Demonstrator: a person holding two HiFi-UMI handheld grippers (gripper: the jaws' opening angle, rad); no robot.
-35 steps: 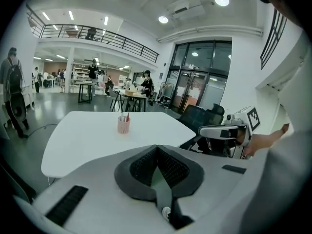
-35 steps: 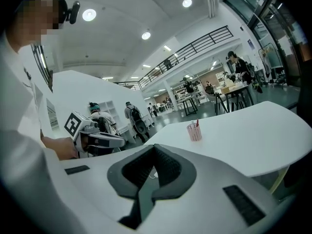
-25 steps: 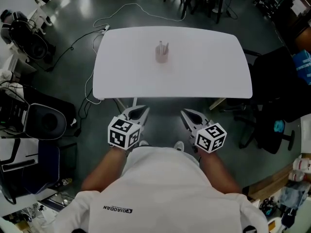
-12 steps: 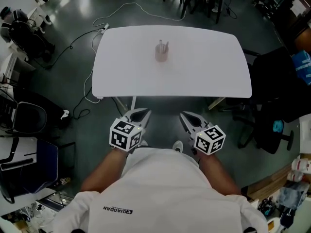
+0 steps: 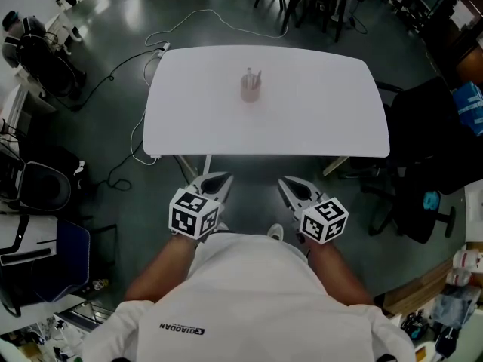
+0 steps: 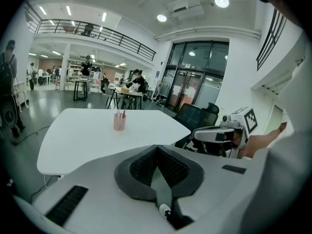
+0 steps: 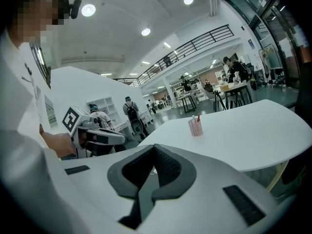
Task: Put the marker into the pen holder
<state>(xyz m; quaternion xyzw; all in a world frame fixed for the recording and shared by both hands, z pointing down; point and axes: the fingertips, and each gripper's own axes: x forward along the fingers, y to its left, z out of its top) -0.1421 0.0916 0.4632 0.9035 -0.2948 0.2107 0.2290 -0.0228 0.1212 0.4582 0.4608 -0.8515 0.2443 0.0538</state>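
head view: pen holder [image 5: 250, 87] well beyond right gripper [image 5: 286, 182]

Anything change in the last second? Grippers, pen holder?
Nothing visibly changed. Left gripper and right gripper stay short of the table, jaws together and empty. The pen holder stands where it was.

Head view: steep down, over desk [image 5: 317, 119]. Both gripper views: low, off near edge, facing across. All share pen holder [image 5: 250, 87].
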